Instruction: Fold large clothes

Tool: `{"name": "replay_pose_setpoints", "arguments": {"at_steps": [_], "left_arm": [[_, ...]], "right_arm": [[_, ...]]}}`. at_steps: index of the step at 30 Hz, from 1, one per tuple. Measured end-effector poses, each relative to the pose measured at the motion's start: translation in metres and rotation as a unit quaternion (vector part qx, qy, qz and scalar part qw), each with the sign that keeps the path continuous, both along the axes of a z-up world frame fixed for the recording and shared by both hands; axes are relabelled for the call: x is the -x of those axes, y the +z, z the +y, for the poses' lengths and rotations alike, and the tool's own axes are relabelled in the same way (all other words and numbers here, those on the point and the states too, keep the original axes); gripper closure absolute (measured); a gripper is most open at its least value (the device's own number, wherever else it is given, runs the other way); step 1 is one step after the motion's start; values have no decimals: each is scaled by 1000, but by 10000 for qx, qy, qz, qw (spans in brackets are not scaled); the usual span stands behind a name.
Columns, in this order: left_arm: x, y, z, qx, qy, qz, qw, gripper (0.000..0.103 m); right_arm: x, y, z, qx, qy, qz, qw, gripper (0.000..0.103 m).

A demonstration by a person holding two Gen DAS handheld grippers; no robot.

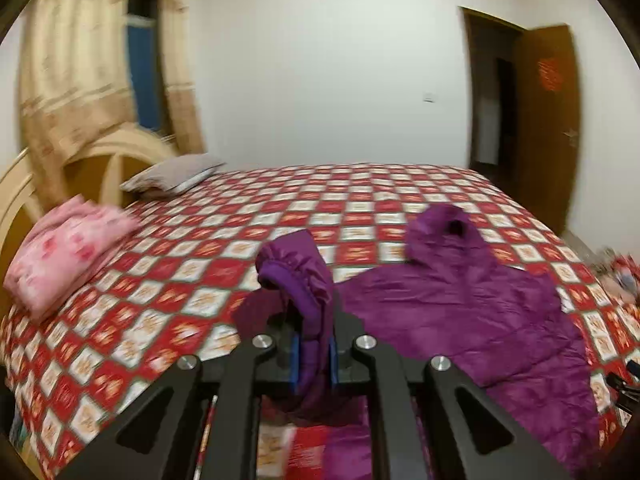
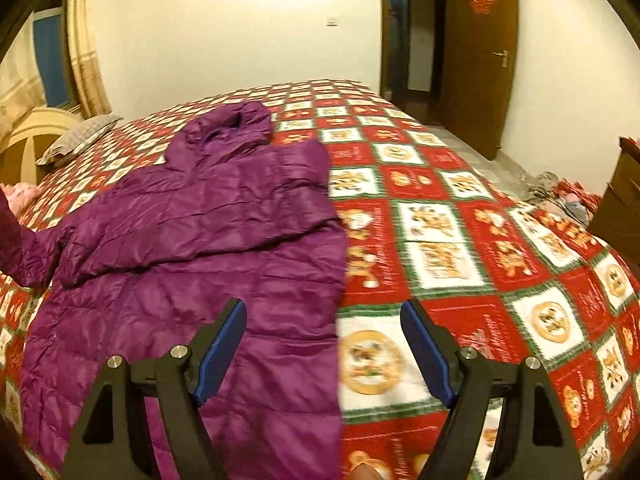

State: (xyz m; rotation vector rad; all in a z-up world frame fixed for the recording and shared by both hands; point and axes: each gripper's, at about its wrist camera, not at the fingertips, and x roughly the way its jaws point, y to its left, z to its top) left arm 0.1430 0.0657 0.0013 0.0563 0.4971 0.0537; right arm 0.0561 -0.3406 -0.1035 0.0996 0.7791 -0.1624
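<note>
Sleeve cuff first: our left gripper is clenched on the elastic end of the purple down jacket's sleeve, the fabric pinched between the blue pads and bunched up in the centre of the left wrist frame. We judge it is held so that the sleeve can be carried across the body for a fold.

The purple down jacket itself lies spread on the checked bedspread, filling the left half of the right wrist frame, hood toward the upper middle. Our right gripper hangs released above the jacket's right edge (nothing between its pads), probably ready to take the hem or side.

Only the left view shows the pinched cuff and the pink folded bedding at left; only the right view shows the jacket's long straight edge and its already tucked right sleeve.
</note>
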Motion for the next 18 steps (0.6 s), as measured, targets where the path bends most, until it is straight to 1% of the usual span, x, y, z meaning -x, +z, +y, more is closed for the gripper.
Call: {"name": "replay_pose_setpoints", "arguments": {"at_steps": [3,6,11,13,14,16,17,18], "left_arm": [[-10,-2,-48,-44,-484,37,9988,92],[-16,-4,-87,-81,-848,62,9963,92],[-23,-18,-157,-162,-1434,193,9893,92],[-26,-28,-183,-202,-1594,300,9866,89],[-28,-32,-192,-213,-1636,370,9856,85],[-31,-42,-211,-206,-1691,519,9840,45],[-29,-44,-217,-229,-1690,459,9843,11],[-23,-44,-223,-318,-1650,236,9855,0]], "right_arm": [[7,-1,-12,-23,-97,6,10000,24],[13,-4,-21,-47,-152,20,9999,24],[20,-15,-35,-146,-278,136,9994,24],[22,-20,-38,-168,-305,183,9992,24],[23,-22,-40,-174,-316,204,9991,24],[23,-26,-43,-203,-343,253,9989,24],[23,-28,-45,-217,-361,281,9987,24],[23,-30,-47,-217,-371,304,9986,24]]}}
